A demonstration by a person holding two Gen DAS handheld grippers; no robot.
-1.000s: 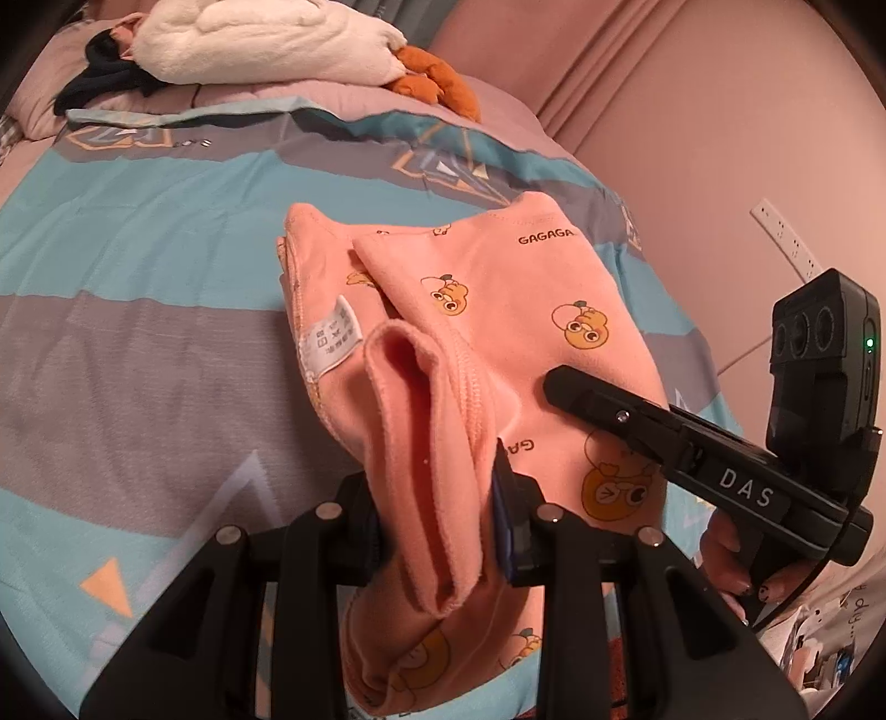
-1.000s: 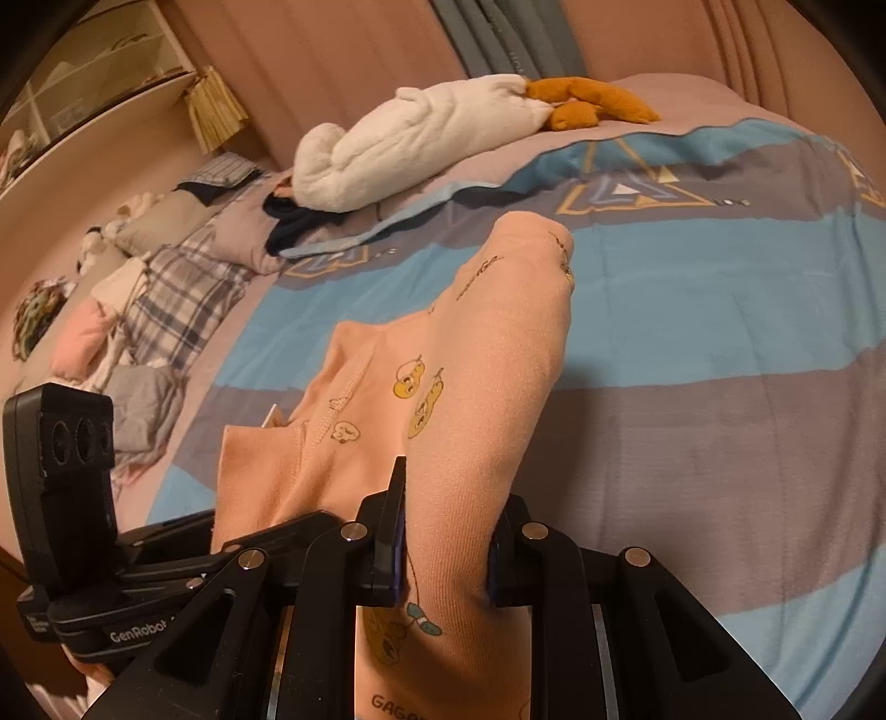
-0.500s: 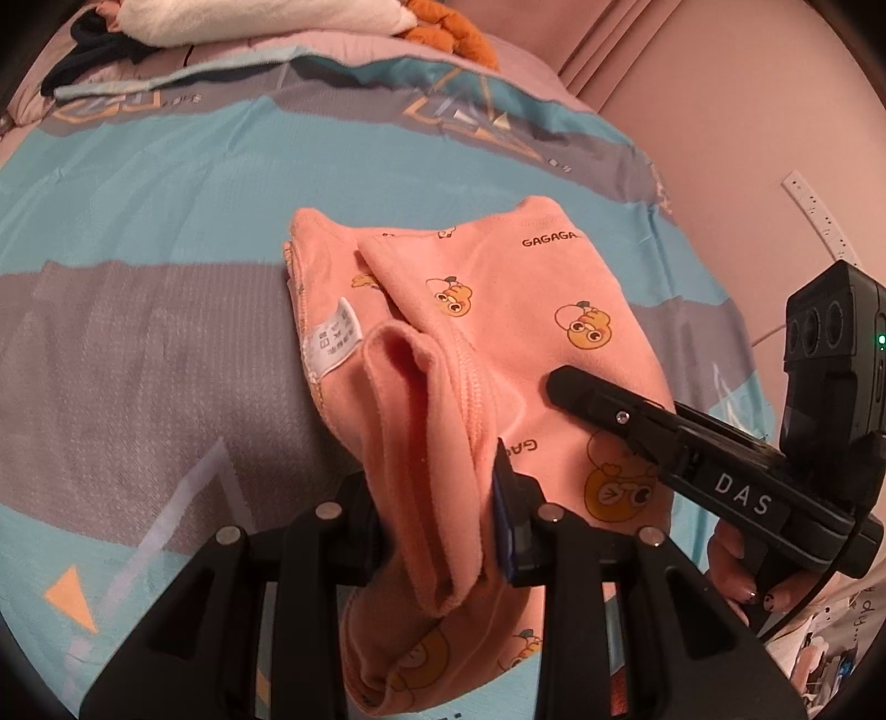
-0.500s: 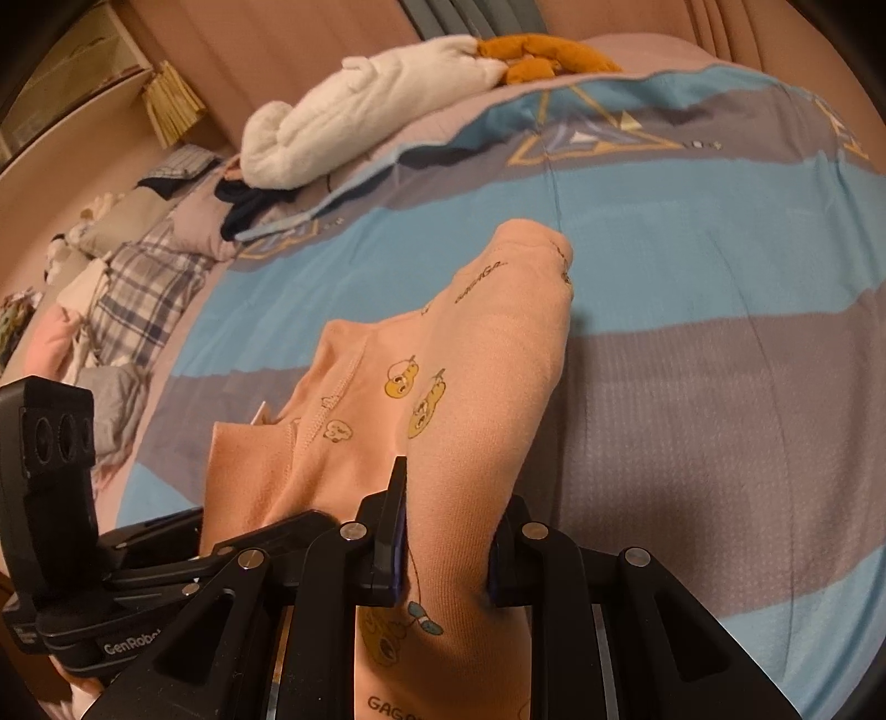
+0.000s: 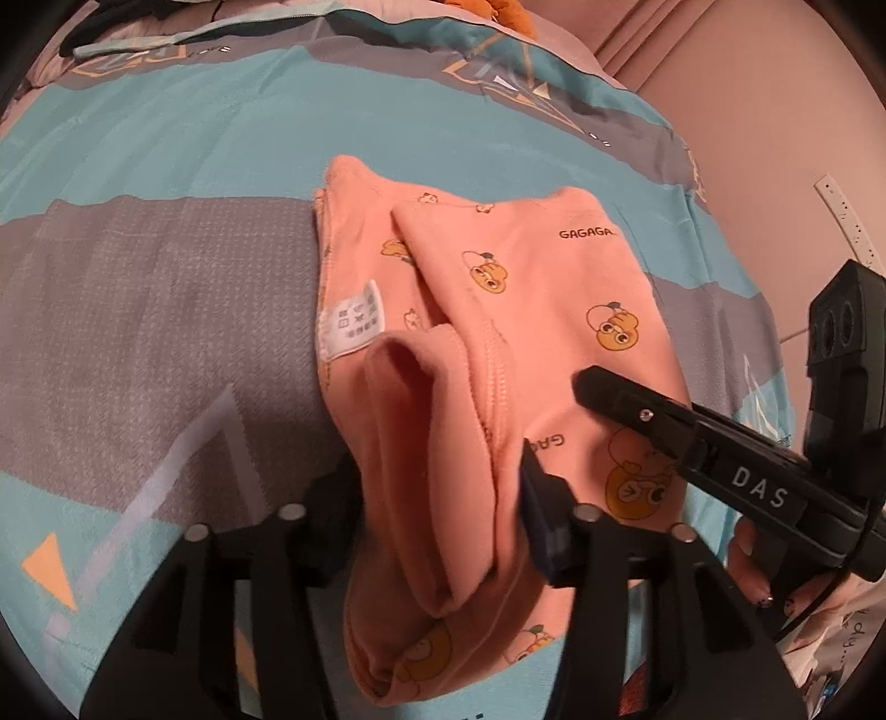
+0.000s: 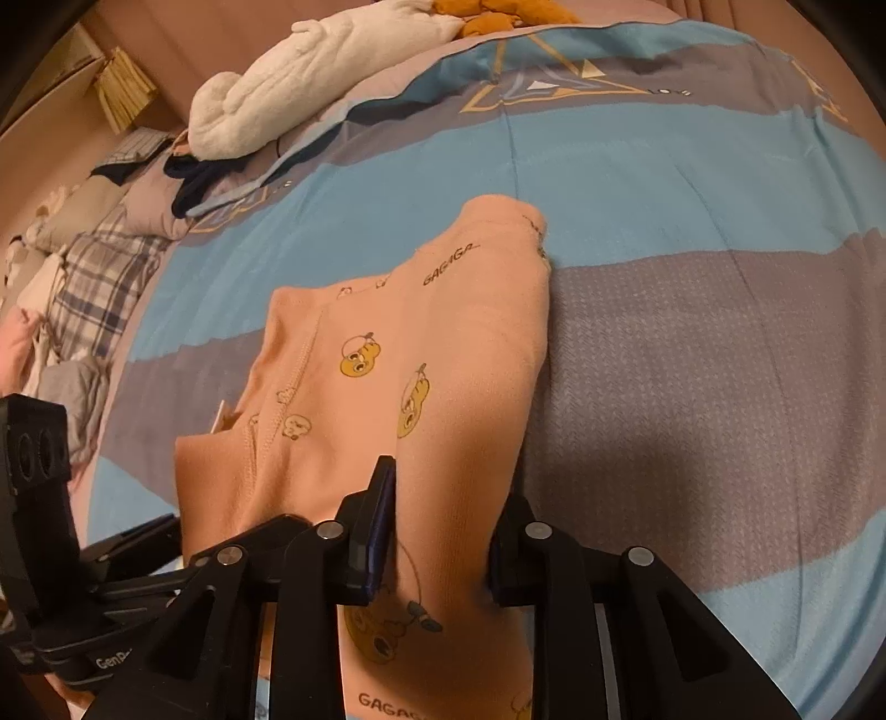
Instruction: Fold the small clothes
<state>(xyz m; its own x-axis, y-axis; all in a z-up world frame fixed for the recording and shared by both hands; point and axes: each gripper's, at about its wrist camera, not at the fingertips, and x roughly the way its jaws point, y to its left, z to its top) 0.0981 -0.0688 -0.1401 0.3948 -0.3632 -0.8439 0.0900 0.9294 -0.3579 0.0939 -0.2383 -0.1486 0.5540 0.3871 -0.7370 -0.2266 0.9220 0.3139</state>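
A small peach garment [image 5: 531, 310] printed with orange ducks and "GAGAGA" lies partly folded on the striped bed cover [image 5: 144, 288]. A white care label [image 5: 351, 324] shows at its left edge. My left gripper [image 5: 443, 498] is shut on a bunched fold of the garment's near edge. My right gripper [image 6: 443, 531] is shut on the other near edge of the same garment [image 6: 421, 343], lifted a little off the bed. The right gripper also shows in the left wrist view [image 5: 692, 443], low at the right. The left gripper shows in the right wrist view [image 6: 99, 581], at bottom left.
A white plush toy [image 6: 310, 77] and an orange plush [image 6: 515, 16] lie at the head of the bed. A heap of plaid, grey and dark clothes [image 6: 83, 277] sits along the left side. A pink wall with a white power strip [image 5: 841, 216] is at the right.
Both grippers have moved forward and lower over the bed with the garment still held. The garment's far part lies flatter and the plush toys sit higher in view.
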